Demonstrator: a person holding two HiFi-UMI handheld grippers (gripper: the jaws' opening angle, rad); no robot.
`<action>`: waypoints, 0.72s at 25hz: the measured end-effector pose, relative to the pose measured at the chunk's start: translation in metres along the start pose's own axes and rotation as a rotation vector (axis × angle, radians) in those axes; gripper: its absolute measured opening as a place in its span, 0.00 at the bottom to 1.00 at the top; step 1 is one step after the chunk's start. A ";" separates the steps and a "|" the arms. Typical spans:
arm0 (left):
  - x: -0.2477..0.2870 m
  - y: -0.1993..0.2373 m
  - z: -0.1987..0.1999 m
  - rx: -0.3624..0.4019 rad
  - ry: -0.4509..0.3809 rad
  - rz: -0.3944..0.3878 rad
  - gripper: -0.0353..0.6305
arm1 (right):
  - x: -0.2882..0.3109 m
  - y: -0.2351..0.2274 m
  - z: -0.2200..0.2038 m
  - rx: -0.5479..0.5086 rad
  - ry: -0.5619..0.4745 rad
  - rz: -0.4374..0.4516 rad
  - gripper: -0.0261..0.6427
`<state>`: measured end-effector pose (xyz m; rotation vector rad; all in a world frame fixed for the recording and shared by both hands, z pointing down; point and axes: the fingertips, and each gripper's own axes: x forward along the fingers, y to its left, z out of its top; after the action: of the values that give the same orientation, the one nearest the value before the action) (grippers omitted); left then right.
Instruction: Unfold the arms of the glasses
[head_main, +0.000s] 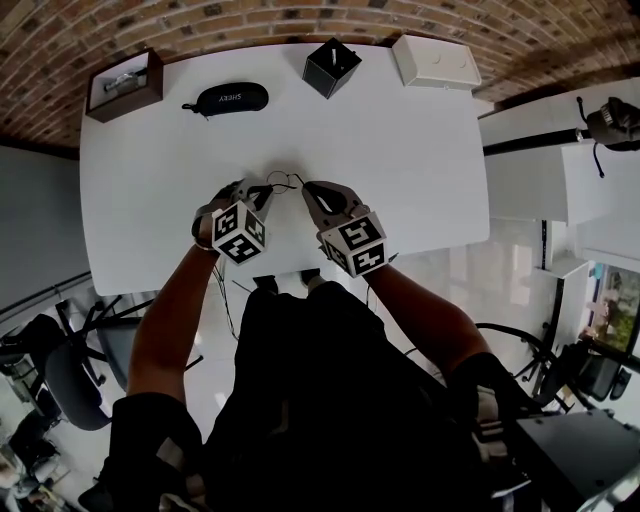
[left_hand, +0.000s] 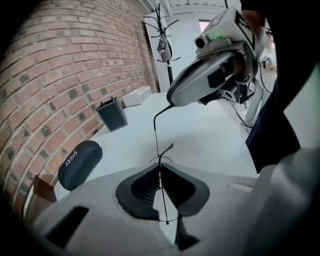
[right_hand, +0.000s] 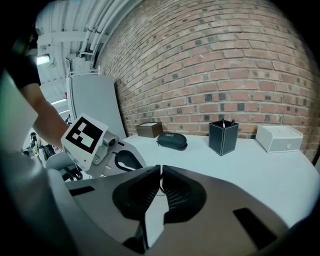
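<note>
A: Holding anything, those two?
B: Both. The left hand-held gripper (left_hand: 160, 172) and right hand-held gripper (right_hand: 160, 172) each clamp thin black wire glasses (head_main: 286, 182), over the desk's (head_main: 410, 150) near half.
A: Shape?
B: One slim arm (left_hand: 156, 131) runs between them.

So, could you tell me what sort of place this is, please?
Probably an office or lab workroom: a white table stands against a brick wall, a pen holder sits on the table, and a coat stand rises beyond the table's far end.
</note>
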<state>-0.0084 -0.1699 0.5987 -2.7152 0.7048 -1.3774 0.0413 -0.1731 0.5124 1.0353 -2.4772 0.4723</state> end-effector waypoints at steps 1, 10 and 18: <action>-0.003 -0.001 0.003 0.017 -0.029 0.002 0.09 | -0.001 -0.002 -0.001 0.008 0.001 -0.005 0.06; -0.032 -0.008 0.017 0.213 -0.164 0.055 0.09 | -0.003 -0.013 -0.009 0.042 0.016 -0.050 0.06; -0.039 -0.034 0.019 0.478 -0.168 0.044 0.09 | -0.004 -0.015 -0.035 0.058 0.075 -0.078 0.06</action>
<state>-0.0008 -0.1268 0.5647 -2.3803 0.3611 -1.1147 0.0633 -0.1650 0.5430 1.1121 -2.3612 0.5515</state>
